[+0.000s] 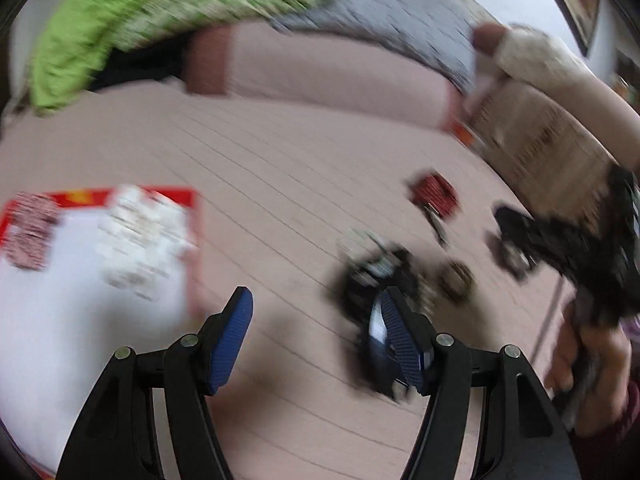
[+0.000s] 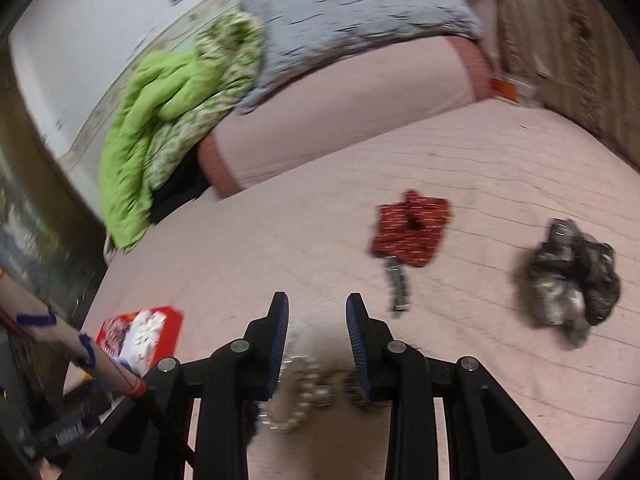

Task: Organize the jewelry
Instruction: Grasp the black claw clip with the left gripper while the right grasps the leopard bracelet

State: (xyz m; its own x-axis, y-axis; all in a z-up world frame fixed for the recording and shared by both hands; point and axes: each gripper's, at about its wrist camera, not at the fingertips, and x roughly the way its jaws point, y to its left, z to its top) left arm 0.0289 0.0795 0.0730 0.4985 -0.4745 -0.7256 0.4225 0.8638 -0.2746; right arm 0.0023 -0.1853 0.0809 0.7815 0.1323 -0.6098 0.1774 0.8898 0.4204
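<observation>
Both views are blurred by motion. My left gripper (image 1: 316, 300) is open over the pink bedspread (image 1: 260, 168), with a dark jumble of jewelry (image 1: 372, 272) just beyond its right finger. A red-rimmed white box (image 1: 92, 276) holding a pale piece and a red patterned piece lies to the left. My right gripper (image 2: 318, 304) is open and empty above a pearl-like bracelet (image 2: 300, 392). A red bow clip (image 2: 412, 232) and a dark scrunchie (image 2: 572, 280) lie ahead on the right. The box also shows in the right wrist view (image 2: 140, 336).
A green quilt (image 2: 160, 120) and a grey pillow (image 2: 352, 12) are piled at the head of the bed. In the left wrist view the other gripper (image 1: 568, 248) and the hand holding it are at the right. The red bow clip (image 1: 434, 194) lies nearby.
</observation>
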